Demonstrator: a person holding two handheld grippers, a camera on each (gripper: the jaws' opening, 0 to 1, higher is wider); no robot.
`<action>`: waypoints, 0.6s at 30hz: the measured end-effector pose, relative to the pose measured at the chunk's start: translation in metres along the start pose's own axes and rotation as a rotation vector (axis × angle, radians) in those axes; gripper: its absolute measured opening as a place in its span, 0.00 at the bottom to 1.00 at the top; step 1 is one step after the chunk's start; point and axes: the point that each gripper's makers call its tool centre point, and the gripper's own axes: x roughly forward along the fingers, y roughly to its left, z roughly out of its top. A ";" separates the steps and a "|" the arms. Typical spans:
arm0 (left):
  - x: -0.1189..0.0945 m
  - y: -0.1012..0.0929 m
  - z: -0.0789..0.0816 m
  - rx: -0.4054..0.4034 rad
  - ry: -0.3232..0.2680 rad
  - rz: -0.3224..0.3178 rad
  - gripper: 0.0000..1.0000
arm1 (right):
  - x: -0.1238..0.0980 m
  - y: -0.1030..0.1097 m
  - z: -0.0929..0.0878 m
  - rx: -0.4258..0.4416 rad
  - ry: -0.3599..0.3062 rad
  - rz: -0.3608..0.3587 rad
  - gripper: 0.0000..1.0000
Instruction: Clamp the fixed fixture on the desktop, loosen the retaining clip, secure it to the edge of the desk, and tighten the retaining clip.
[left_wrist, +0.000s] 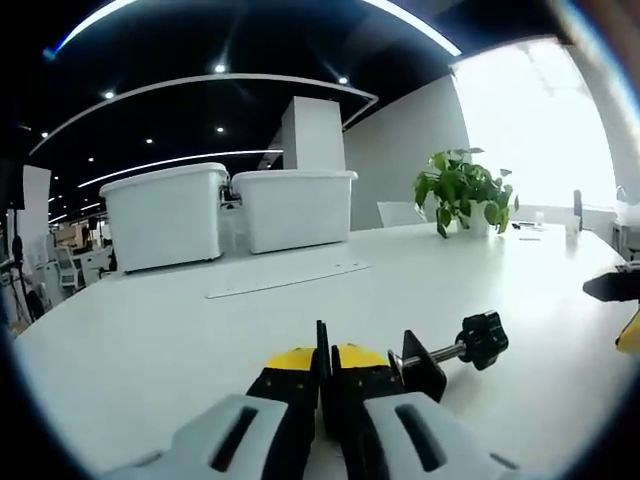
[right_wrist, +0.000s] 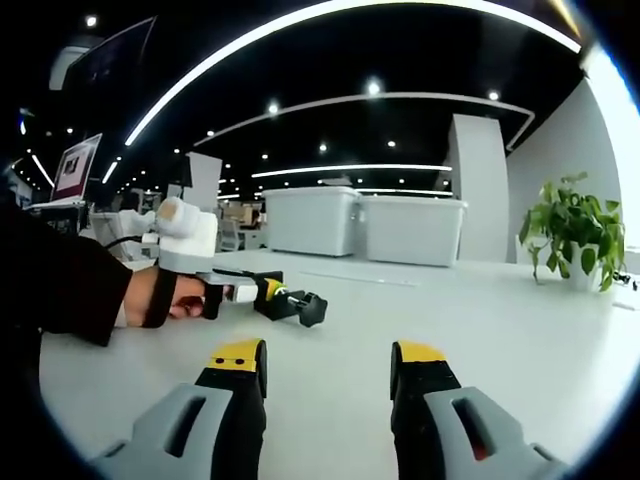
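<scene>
My left gripper (left_wrist: 325, 375), jaws closed on the black clamp fixture (left_wrist: 450, 355) on the white desk (left_wrist: 150, 340); my right gripper (right_wrist: 328, 375), jaws apart, holding nothing

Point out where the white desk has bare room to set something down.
Bare desk lies between the black clamp fixture and the two white plastic bins, and rightward toward the potted green plant. The open right gripper faces bare top. It is crowded at the left gripper, shut on the fixture.
</scene>
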 end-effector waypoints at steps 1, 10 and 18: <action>0.000 0.000 0.000 0.001 -0.001 0.000 0.06 | 0.000 0.000 0.000 0.003 -0.001 0.001 0.49; -0.002 0.002 0.001 0.009 -0.005 0.005 0.05 | 0.001 -0.002 0.000 0.034 -0.004 0.004 0.47; -0.026 0.011 -0.003 0.018 -0.002 -0.001 0.04 | 0.002 0.010 -0.014 0.127 0.085 0.084 0.42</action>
